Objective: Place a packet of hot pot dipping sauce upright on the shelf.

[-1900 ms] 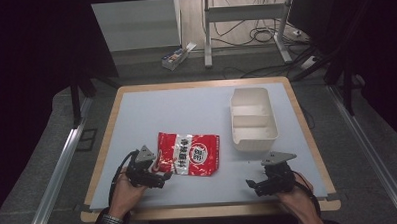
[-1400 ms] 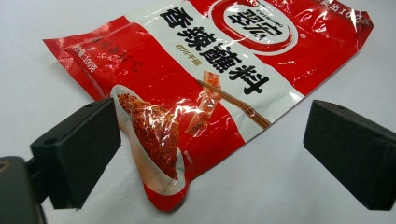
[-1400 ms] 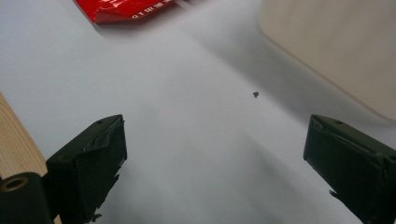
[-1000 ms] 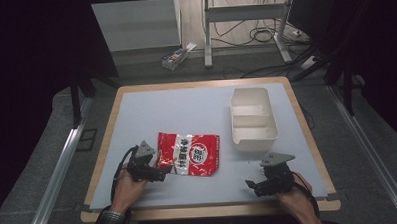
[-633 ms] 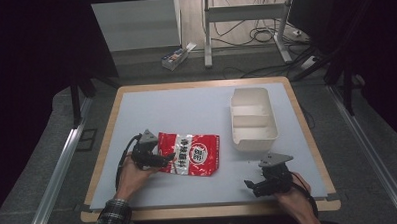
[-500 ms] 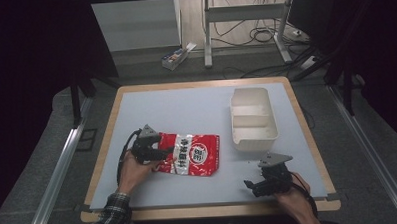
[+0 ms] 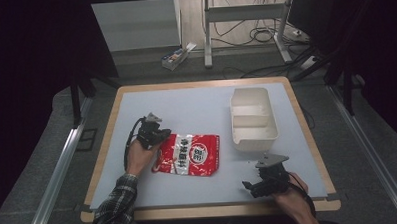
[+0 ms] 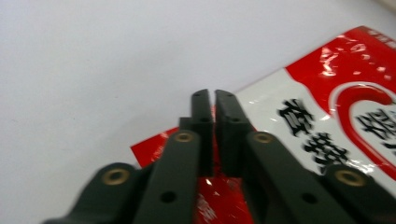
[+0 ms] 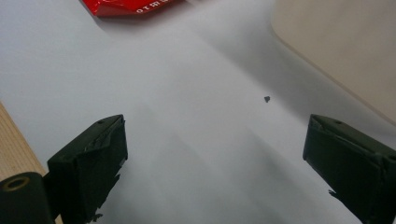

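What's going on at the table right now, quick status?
Left hand-held gripper has just closed, pinching the red snack packet at its edge. Right hand-held gripper open, idle over bare table. White tray apart; nothing in the way.

The red and white packet point(image 7: 188, 155) is lying near the table's point(image 7: 196, 99) left edge and is showing bold black characters on a white band. In the left gripper view they are appearing large but blurred, too unclear to read. Small white print is running along the packet's red edge in the right gripper view, unreadable.
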Demonstrator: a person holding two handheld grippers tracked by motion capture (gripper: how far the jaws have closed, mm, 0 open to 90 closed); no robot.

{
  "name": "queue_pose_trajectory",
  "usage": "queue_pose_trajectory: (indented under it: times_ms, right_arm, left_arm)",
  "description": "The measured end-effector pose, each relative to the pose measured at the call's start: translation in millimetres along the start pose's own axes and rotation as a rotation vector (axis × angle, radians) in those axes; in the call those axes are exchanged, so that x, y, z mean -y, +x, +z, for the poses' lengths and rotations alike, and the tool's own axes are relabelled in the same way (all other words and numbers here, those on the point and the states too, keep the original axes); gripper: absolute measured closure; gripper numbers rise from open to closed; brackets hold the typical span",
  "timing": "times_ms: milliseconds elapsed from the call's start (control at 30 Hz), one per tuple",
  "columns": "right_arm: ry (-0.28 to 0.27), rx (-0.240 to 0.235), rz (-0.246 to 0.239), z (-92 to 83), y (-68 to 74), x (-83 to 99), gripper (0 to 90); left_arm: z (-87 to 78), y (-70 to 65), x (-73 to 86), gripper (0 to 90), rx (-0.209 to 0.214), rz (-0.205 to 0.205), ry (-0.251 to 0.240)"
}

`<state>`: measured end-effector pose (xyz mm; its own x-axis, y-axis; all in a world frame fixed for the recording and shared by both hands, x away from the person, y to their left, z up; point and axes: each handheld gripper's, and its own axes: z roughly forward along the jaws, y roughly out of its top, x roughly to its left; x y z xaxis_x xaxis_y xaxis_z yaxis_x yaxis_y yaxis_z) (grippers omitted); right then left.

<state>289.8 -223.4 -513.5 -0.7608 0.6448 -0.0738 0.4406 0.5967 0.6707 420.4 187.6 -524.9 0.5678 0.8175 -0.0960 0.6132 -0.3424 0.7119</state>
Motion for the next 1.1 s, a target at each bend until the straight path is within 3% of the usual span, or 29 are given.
queue_pose_trajectory:
  times_ms: [100,167,233,400,700,1100]
  right_arm:
    - [0.001,-0.008,-0.001,0.7,0.3,0.1,6.6]
    - [0.003,-0.011,-0.006,1.0,0.6,0.1,6.6]
    - [0.005,-0.012,-0.008,1.0,1.0,0.1,6.6]
    - [0.013,-0.012,-0.015,2.2,2.4,0.6,6.6]
    - [0.023,-0.02,-0.029,4.5,3.9,0.3,6.5]
    - [0.012,-0.008,-0.017,1.4,1.6,0.6,6.3]
  left_arm:
    - [7.2,6.2,-0.1,90.0,0.011,-0.028,0.024]
    - [10.1,7.2,1.7,90.0,0.02,-0.024,0.043]
    - [9.9,7.4,2.2,90.0,0.022,-0.021,0.054]
    - [6.2,8.6,6.3,90.0,0.068,-0.059,0.078]
    - [-3.5,-5.9,13.5,90.0,0.061,-0.02,0.114]
    - [-18.3,-22.5,31.9,90.0,0.095,-0.03,0.106]
